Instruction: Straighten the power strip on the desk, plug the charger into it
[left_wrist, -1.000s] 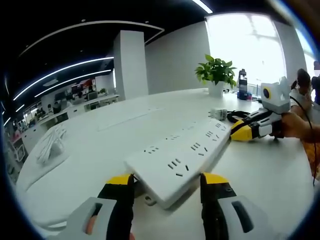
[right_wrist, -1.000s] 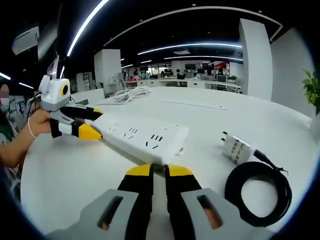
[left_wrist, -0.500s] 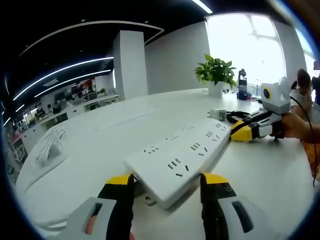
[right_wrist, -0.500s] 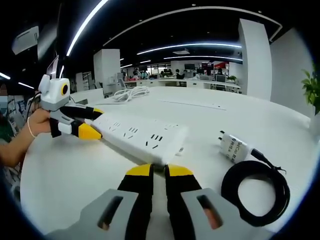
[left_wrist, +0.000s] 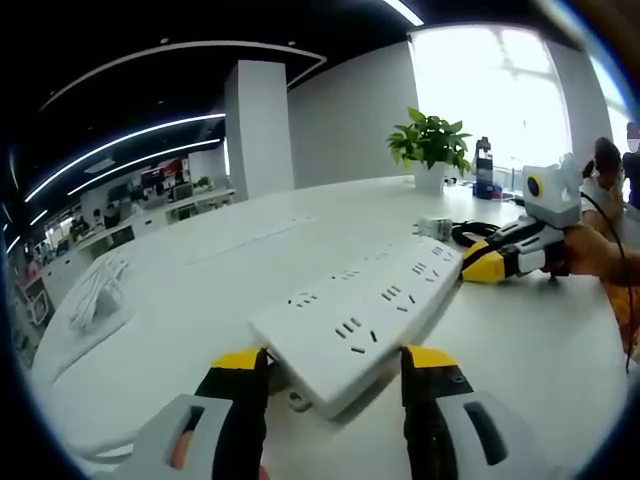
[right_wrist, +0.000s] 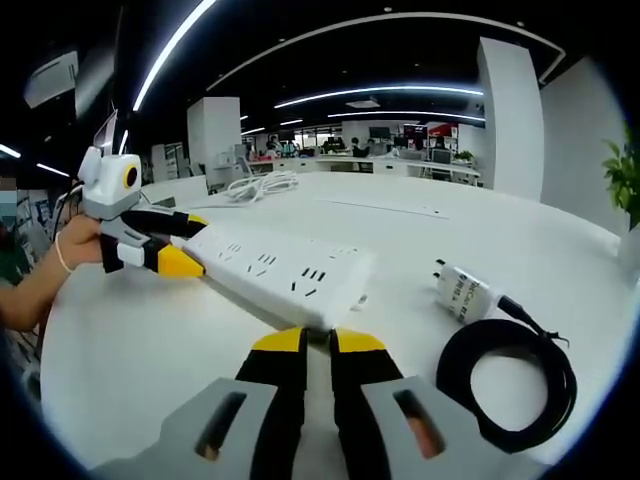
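Note:
A white power strip (left_wrist: 370, 305) lies slantwise on the white desk (left_wrist: 180, 330). My left gripper (left_wrist: 335, 365) has one jaw on each side of its near end and is shut on it. In the right gripper view the same left gripper (right_wrist: 185, 243) holds the strip (right_wrist: 280, 270) at its far end. My right gripper (right_wrist: 318, 345) is shut, with a thin slit between its jaws, and its tips are against the strip's other end; the left gripper view shows this right gripper (left_wrist: 478, 263) too. The white charger (right_wrist: 462, 295) lies right of the strip, its black cable (right_wrist: 505, 385) coiled.
A potted plant (left_wrist: 432, 145) and a dark bottle (left_wrist: 485, 168) stand at the desk's far side. A bundle of white cable (left_wrist: 98, 290) lies near the left edge. A person's hand (right_wrist: 50, 275) holds the left gripper. Open desk surface lies beyond the strip.
Almost nothing: the right gripper view has drifted slightly, so the charger sits a little further left in it. Both grippers and the strip hold their places.

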